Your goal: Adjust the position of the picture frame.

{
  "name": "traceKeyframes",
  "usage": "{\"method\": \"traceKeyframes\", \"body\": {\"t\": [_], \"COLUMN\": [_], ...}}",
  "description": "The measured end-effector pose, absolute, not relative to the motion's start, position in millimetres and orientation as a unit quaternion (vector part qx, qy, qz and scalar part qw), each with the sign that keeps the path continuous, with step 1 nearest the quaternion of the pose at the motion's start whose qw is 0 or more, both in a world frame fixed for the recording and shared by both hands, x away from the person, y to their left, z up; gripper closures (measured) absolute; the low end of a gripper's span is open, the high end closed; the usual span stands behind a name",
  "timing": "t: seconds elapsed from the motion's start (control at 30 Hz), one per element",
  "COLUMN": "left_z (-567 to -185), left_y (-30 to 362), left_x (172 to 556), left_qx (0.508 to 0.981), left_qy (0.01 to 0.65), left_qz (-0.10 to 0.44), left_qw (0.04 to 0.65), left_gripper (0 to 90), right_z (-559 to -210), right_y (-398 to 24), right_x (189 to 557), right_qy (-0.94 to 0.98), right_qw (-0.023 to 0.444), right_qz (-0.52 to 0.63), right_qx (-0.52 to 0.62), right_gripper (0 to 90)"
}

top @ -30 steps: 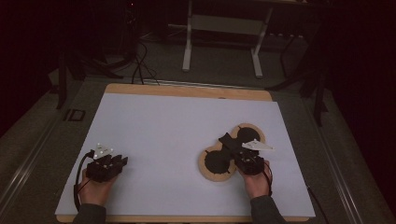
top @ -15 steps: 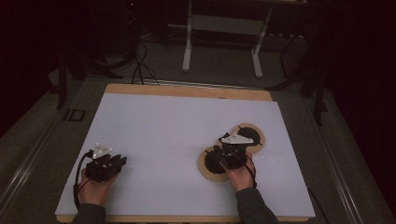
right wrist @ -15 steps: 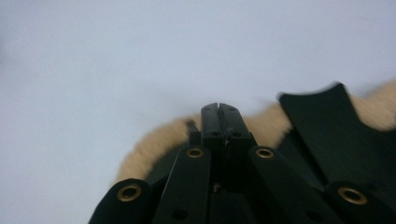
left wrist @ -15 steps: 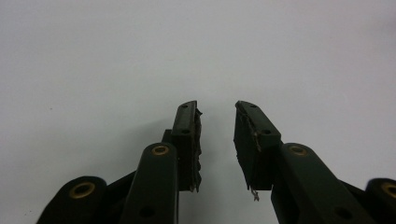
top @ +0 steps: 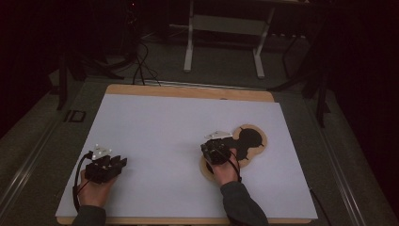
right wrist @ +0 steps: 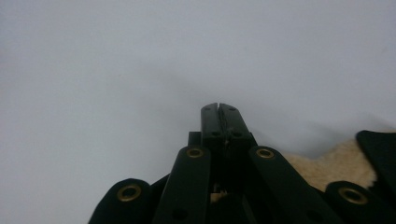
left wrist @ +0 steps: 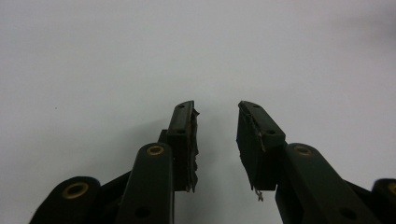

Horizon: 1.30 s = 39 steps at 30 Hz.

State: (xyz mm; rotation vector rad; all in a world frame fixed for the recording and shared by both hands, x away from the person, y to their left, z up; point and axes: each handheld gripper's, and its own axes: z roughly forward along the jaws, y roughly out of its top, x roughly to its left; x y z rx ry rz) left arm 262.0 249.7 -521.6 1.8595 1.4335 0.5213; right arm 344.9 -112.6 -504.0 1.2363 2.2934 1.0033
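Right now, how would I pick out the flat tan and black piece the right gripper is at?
On the white table cover, look right of centre. The flat tan, fleecy-edged piece with black lobed patches lies under the right gripper, the cover's one loose object.

Slippers (top: pixel 244 143) right of left gripper (top: pixel 117 165)

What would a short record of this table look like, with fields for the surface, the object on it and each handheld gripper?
surface: white sheet covering a wooden table
object: tan fleecy cut-out with black patches, lying flat at the sheet's right
left gripper: jaws apart, nothing between them, over bare sheet
right gripper: jaws together, holding nothing, at the cut-out's left edge
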Motion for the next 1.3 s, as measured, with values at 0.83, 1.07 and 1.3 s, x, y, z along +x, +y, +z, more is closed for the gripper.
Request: {"method": "traceKeyframes", "body": {"t": [0.83, 1.07, 1.3], "left_z": [-522.3, -522.4, -522.7], "left_y": [247.8, 248.0, 247.6], "left_x": [262.9, 263.0, 263.1], "left_qx": [0.729, 0.728, 0.729], "left_qy": [0.552, 0.553, 0.552], "left_qz": [0.206, 0.206, 0.206], "left_qw": [0.348, 0.349, 0.348], "left_gripper": [67.7, 67.4, 67.0], "right_z": [-518.6, -514.9, -512.8], "right_y": [-102.3, -105.3, -107.8], "right_x": [355.0, 348.7, 344.1], "right_qy": [0.832, 0.838, 0.849], "right_qw": [0.166, 0.163, 0.154], "right_qz": [0.301, 0.300, 0.292], "right_qx": [0.435, 0.427, 0.413], "right_gripper": [90.0, 90.0, 90.0]}}
